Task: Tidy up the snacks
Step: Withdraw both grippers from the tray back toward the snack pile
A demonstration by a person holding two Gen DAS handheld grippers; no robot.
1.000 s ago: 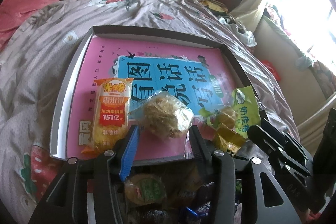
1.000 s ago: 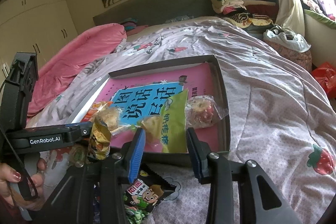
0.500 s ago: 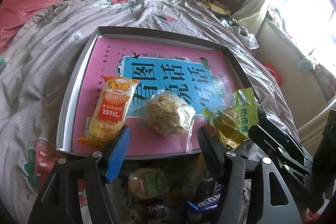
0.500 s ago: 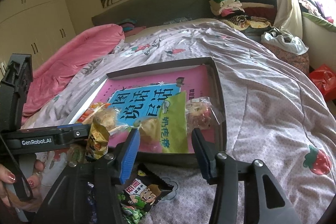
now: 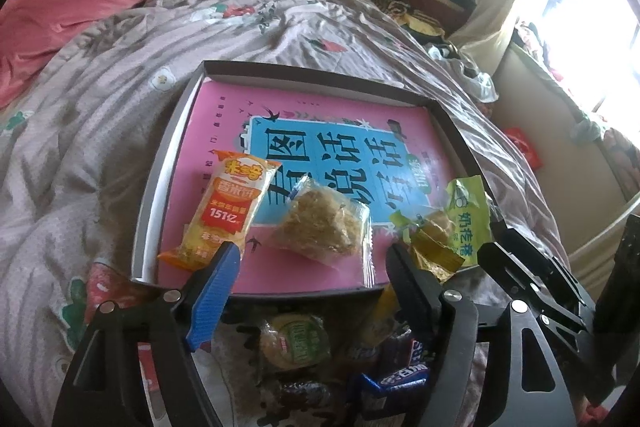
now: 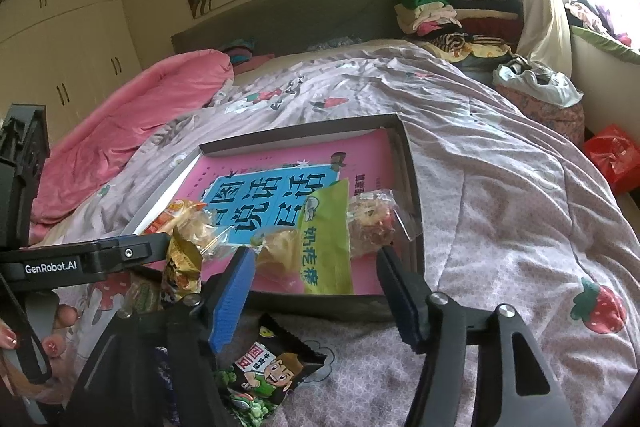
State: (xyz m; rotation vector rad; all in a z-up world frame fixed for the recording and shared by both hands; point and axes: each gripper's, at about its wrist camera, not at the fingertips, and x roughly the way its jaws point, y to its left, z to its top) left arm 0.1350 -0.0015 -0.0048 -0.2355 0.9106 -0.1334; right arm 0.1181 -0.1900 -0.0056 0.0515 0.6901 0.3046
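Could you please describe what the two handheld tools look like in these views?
Both are black two-finger frames with silver pivot bolts. The left tool and right tool each carry a ribbed blue pad on one finger. The left tool's body reads "GenRobot.AI" in white.

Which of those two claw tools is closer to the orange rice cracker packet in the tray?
The left. The left gripper has one finger right beside the orange rice cracker packet, jaws just opened and empty. The right gripper sits farther along the tray, by the green packet.
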